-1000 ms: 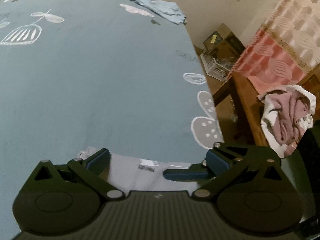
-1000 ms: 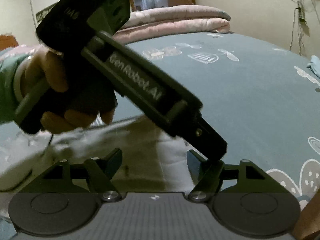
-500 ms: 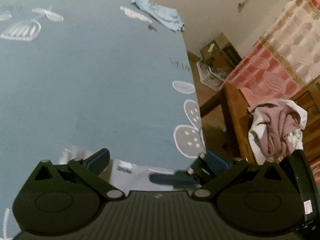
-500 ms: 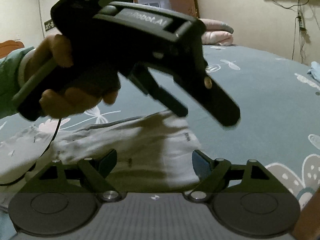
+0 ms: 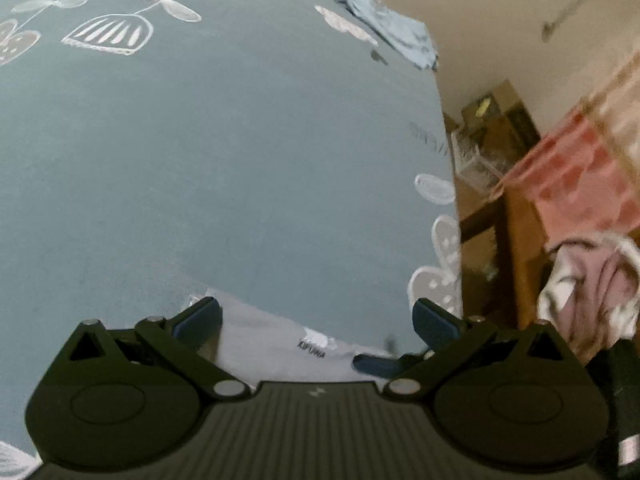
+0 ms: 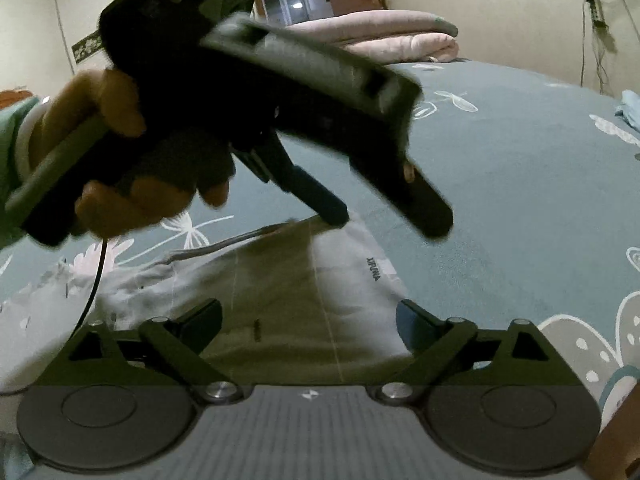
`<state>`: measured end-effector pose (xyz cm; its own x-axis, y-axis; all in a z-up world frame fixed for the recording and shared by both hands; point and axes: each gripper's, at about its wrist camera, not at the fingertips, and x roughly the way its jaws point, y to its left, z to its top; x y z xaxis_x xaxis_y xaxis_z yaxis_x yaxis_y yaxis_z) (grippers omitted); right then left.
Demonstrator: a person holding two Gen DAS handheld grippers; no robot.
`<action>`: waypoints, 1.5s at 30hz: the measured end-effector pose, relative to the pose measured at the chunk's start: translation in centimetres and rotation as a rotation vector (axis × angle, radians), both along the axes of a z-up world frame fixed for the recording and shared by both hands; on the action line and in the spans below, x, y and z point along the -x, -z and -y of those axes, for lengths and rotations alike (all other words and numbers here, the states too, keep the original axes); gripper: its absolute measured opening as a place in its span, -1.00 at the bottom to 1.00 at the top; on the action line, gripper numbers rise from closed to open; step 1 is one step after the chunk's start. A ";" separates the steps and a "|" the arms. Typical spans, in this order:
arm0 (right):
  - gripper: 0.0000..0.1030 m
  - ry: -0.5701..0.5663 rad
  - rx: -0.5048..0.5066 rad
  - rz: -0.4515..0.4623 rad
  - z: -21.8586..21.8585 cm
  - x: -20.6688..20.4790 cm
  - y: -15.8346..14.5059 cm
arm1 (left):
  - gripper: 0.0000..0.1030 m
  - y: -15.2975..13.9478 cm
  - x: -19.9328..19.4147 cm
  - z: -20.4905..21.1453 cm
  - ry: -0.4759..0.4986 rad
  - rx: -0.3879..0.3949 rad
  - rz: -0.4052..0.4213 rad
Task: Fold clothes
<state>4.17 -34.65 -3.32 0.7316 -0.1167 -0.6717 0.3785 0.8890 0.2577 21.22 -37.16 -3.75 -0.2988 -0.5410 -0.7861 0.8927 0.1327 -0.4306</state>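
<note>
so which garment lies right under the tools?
The pale grey printed garment, flat on the bed; the light blue one sits crumpled at the far edge.

Bed [image 5: 224,152] with a grey-blue sheet printed with white flower and leaf outlines, some filled in pale pink. Lying on it: one white garment [image 6: 280,292], spread flat near the near edge, with small dark lettering by its far corner; one light blue garment [image 5: 394,32], crumpled at the far right edge of the sheet; one pink quilt [image 6: 384,36], folded and stacked at the far end of the bed.
</note>
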 end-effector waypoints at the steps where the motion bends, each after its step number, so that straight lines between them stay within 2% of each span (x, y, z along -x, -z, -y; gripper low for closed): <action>1: 0.87 -0.005 0.002 0.001 0.0 0.1 0.0 | 0.98 -0.4 0.1 -0.1 0.006 0.017 0.001; 3: 0.87 -0.012 0.001 0.006 0.0 0.3 -0.1 | 0.98 -0.8 0.8 -0.2 0.037 0.034 0.020; 6: 0.87 -0.021 0.000 0.011 0.1 0.6 -0.1 | 0.98 -0.3 1.7 0.0 0.062 0.005 0.032; 11: 0.88 -0.037 0.014 0.010 -0.2 0.8 0.0 | 0.98 1.1 0.9 -0.1 0.007 -0.032 0.060; 15: 0.88 -0.044 0.013 0.013 -0.1 1.1 -0.3 | 0.98 0.2 0.7 0.2 -0.008 -0.005 0.013; 20: 0.90 -0.049 0.007 0.017 0.1 1.2 0.1 | 0.98 0.4 2.4 0.3 0.069 -0.024 -0.110; 24: 0.90 -0.053 0.010 0.016 -0.1 1.1 0.1 | 0.98 1.9 4.0 0.9 0.104 -0.062 -0.088; 28: 0.92 -0.058 0.021 0.012 -0.4 1.0 0.2 | 0.98 1.9 3.3 1.5 0.066 -0.038 -0.062; 31: 0.94 -0.066 0.029 0.008 -0.6 1.0 0.2 | 0.98 1.7 2.7 1.5 0.050 -0.048 -0.108; 36: 0.94 -0.067 0.029 0.010 -0.7 1.1 0.2 | 0.98 1.4 4.3 1.1 0.115 -0.042 -0.217; 39: 0.95 -0.060 0.026 0.011 -0.8 1.1 0.3 | 0.98 2.4 4.9 1.7 0.120 -0.060 -0.175; 42: 0.96 -0.063 0.036 0.007 -1.0 1.1 0.4 | 0.98 2.0 4.1 2.0 0.084 -0.039 -0.205; 45: 0.96 -0.060 0.050 0.006 -1.3 1.1 0.3 | 0.98 0.3 2.7 1.2 0.038 0.023 -0.257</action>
<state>3.03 -33.30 -3.60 0.7423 -0.1055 -0.6617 0.3226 0.9218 0.2149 18.54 -38.33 -4.00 -0.5080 -0.5423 -0.6692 0.7575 0.0884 -0.6468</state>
